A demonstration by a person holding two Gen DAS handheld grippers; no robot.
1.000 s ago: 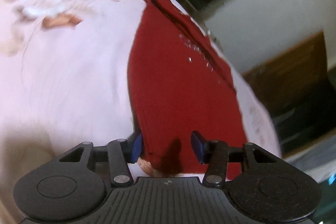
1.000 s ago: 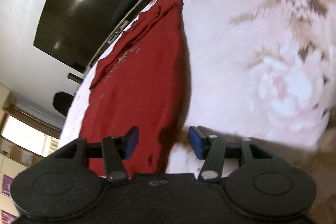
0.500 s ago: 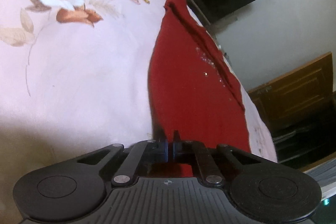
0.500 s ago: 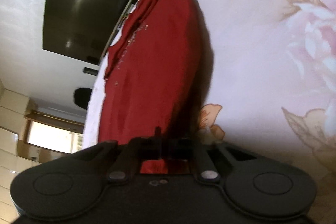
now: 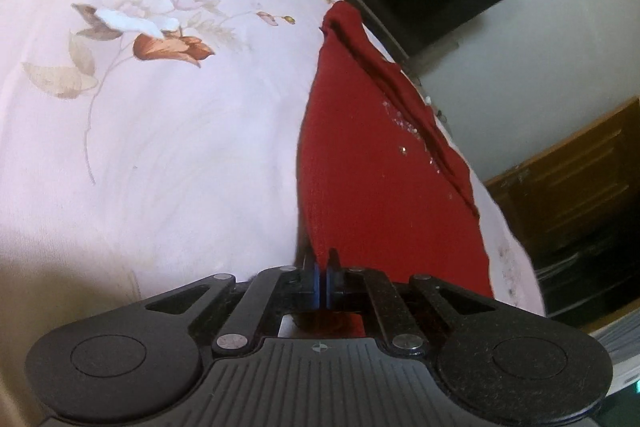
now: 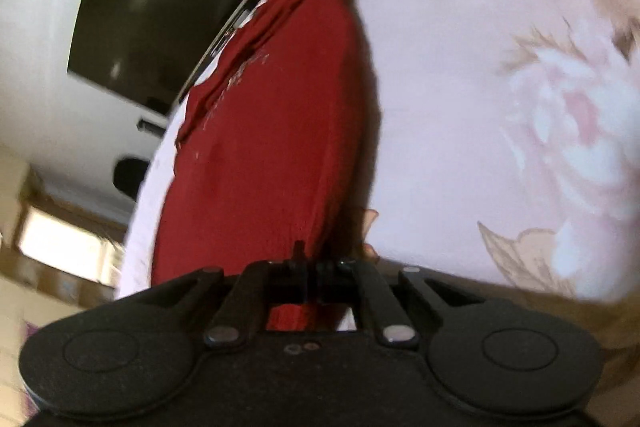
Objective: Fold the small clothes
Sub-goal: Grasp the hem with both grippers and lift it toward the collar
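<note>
We hold both grippers low and pointed forward, each with its black linkage arms folded inward. Our left gripper [image 5: 321,277] has its blue-padded fingers [image 5: 316,277] pressed together, with a thin edge of the red garment [image 5: 376,163] pinched between them. Our right gripper [image 6: 311,277] is likewise clamped, its dark fingers [image 6: 298,277] nearly touching on the near hem of the same cloth.

One red garment [image 5: 372,163], two grippers [image 5: 322,279]
</note>
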